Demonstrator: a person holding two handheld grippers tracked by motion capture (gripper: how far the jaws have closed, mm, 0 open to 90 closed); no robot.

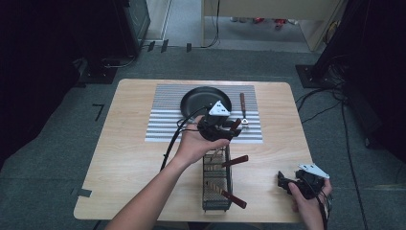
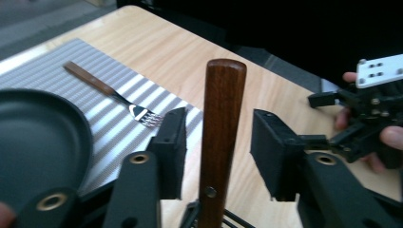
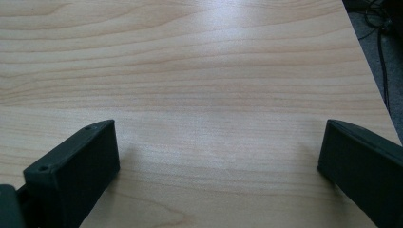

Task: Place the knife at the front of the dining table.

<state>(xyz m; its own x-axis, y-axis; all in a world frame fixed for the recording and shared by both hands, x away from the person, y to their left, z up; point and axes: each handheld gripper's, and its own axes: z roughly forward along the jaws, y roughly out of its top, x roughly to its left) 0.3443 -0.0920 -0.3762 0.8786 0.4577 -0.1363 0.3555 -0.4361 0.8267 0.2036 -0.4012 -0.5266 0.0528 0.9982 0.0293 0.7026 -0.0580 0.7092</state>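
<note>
Should the left tool [image 2: 216, 156], its jaws apart around but not yet pressing the wooden handle [image 2: 219, 128] standing in the mesh rack [image 1: 216, 179] mid-desk, clamp off-centre, the rack could tip while the right tool [image 3: 218, 175] rests released on the desk [image 3: 199, 71].

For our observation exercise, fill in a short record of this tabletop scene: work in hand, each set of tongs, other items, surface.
Work in hand: left tongs straddle a wooden handle standing up out of the wire basket; a gap shows on each side, pads not yet pressing.
Right tongs: open over bare table, nothing between.
Other items: black pan and fork on the striped mat; two more wooden handles jut from the basket.
</note>
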